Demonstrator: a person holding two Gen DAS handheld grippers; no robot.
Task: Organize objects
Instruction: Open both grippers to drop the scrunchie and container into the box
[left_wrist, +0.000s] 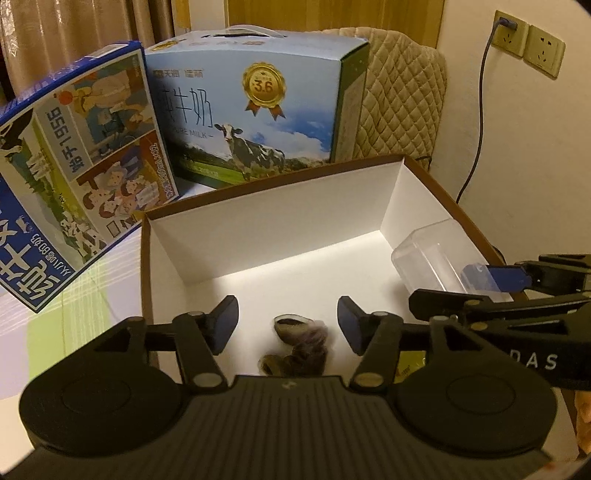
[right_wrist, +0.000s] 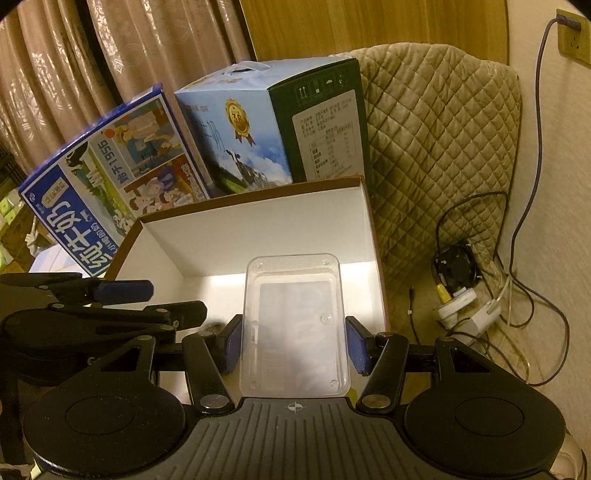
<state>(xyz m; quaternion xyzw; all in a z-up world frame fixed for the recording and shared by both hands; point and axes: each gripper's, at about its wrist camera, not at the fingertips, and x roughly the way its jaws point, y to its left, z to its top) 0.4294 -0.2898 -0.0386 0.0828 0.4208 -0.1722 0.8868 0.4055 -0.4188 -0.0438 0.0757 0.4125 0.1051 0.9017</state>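
Note:
A white-lined cardboard box (left_wrist: 258, 218) stands open under both grippers. On its floor lies a brown fuzzy item (left_wrist: 295, 347), below and between the fingers of my left gripper (left_wrist: 288, 319). That gripper is open and holds nothing. My right gripper (right_wrist: 293, 343) is shut on a clear plastic container (right_wrist: 291, 295), its blue pads pressing both long sides, above the box's (right_wrist: 258, 229) right half. In the left wrist view the clear container (left_wrist: 424, 254) and right gripper (left_wrist: 469, 290) come in over the right rim. The left gripper (right_wrist: 159, 301) shows at the left of the right wrist view.
Two milk cartons stand behind the box: a dark blue one (left_wrist: 74, 166) leaning at the left and a light blue one with a cow (left_wrist: 255, 110). A quilted beige cover (right_wrist: 443, 140) lies at the right, with a power strip and cables (right_wrist: 465, 306) by the wall.

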